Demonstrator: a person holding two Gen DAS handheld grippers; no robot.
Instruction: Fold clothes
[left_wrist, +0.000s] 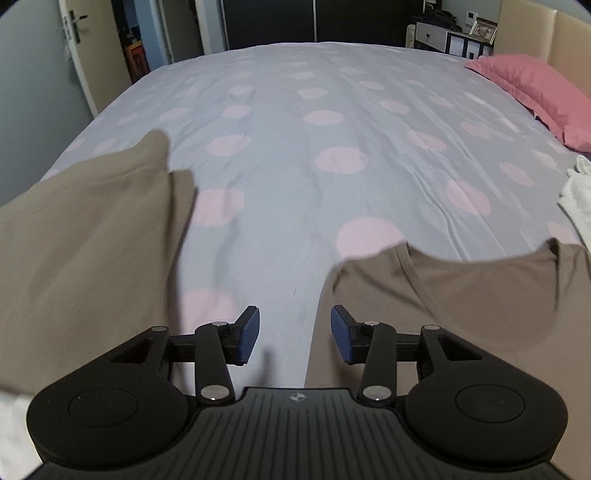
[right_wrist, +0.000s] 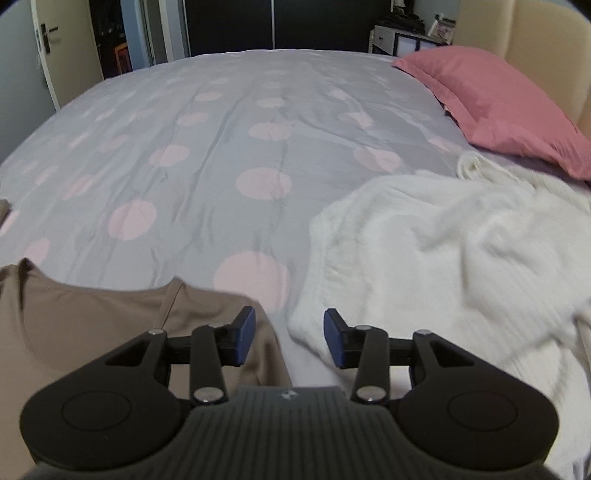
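Both the left tool (left_wrist: 294, 334) and the right tool (right_wrist: 289, 338) are wide open and hold nothing above the bed (left_wrist: 280, 122), where the soft, light brown shirt (left_wrist: 443, 295) lies beside a white sweater (right_wrist: 443, 251), probably easiest to pinch by its floppy shoulder edges

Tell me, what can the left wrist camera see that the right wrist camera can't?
Only the left wrist view shows the big tan cloth lying at the left and the open left gripper. Only the right wrist view shows the open right gripper and most of the fluffy white garment; the left view catches just its edge. Both show the brown shirt, the spotted bedcover and the pink pillow.
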